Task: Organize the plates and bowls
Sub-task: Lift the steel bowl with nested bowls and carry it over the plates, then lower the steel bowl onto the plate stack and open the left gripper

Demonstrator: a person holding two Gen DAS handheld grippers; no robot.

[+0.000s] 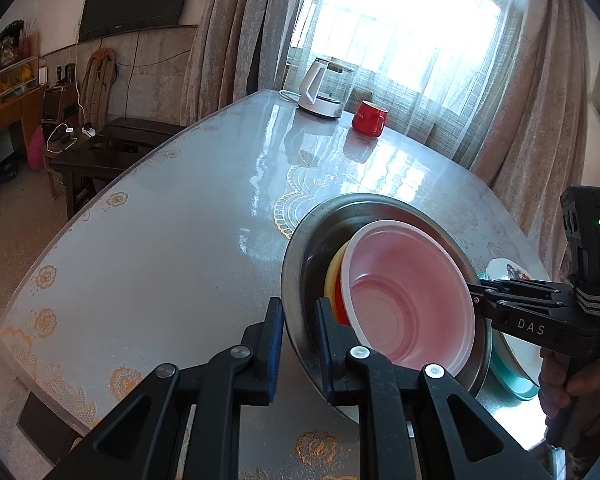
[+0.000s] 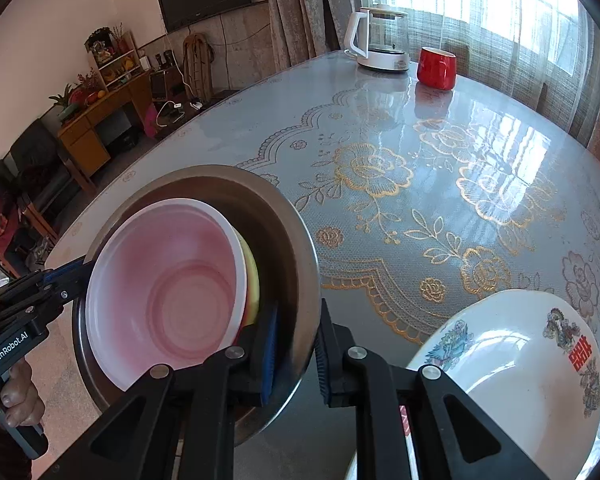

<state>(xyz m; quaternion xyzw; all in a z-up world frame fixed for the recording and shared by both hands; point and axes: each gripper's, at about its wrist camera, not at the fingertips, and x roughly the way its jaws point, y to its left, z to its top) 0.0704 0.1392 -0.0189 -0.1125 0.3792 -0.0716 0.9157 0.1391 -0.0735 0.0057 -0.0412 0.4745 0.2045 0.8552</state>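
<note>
Steel basin (image 1: pixel 296 264), low in both frames, is clamped at opposite rims by left claw (image 1: pixel 298 344) and right claw (image 2: pixel 298 356); pink bowl (image 1: pixel 408 300) is nested inside.

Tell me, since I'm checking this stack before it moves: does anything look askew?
Yes. The pink bowl and the yellow one under it sit off-centre in the steel basin, crowded toward one side. The left gripper and right gripper clamp opposite rims.

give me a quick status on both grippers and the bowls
Left gripper and right gripper both shut on metal bowl rim, opposite sides. Pink bowl nested inside. White plate close beside.
</note>
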